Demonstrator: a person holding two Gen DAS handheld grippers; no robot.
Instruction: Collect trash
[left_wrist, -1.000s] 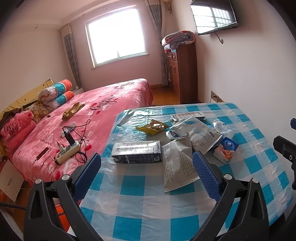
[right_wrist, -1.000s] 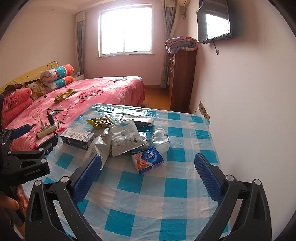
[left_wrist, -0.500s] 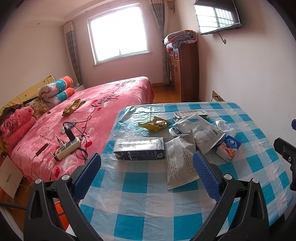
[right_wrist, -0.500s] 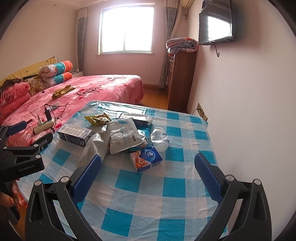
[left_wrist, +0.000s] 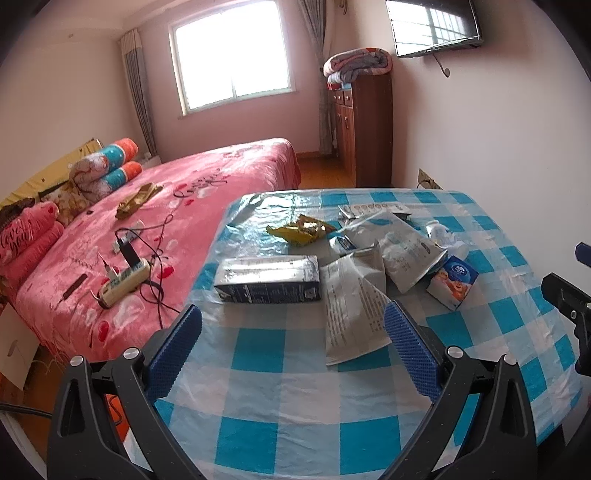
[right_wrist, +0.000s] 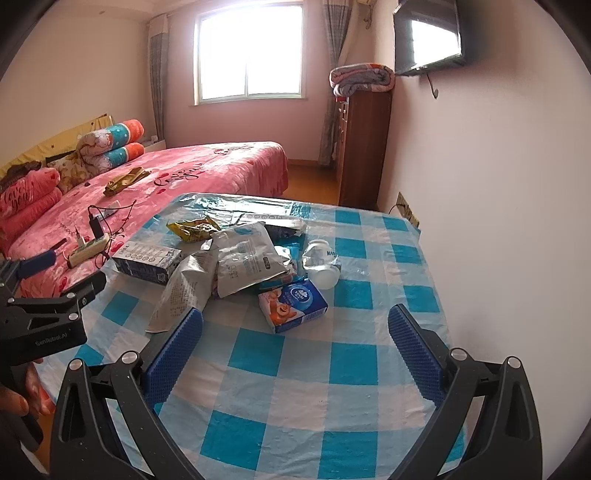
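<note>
Trash lies in a pile on the blue-checked table (left_wrist: 280, 398): a long dark carton (left_wrist: 267, 279), a flat silver pouch (left_wrist: 351, 306), a second silver bag (left_wrist: 402, 251), a yellow wrapper (left_wrist: 301, 229), a small blue tissue box (left_wrist: 452, 282) and a crushed clear bottle (right_wrist: 323, 263). The same carton (right_wrist: 147, 260) and tissue box (right_wrist: 293, 305) show in the right wrist view. My left gripper (left_wrist: 293, 341) is open and empty, hovering near the carton and pouch. My right gripper (right_wrist: 295, 345) is open and empty, just short of the tissue box.
A pink bed (left_wrist: 147, 229) stands left of the table, with a power strip and cables (left_wrist: 125, 275) on it. A wooden cabinet (left_wrist: 365, 129) stands by the right wall under a wall TV (left_wrist: 436, 26). The wall runs along the table's right edge.
Both grippers have drifted slightly back and up from the pile, so the trash sits a little farther off. Both stay open and nothing on the table has moved.
</note>
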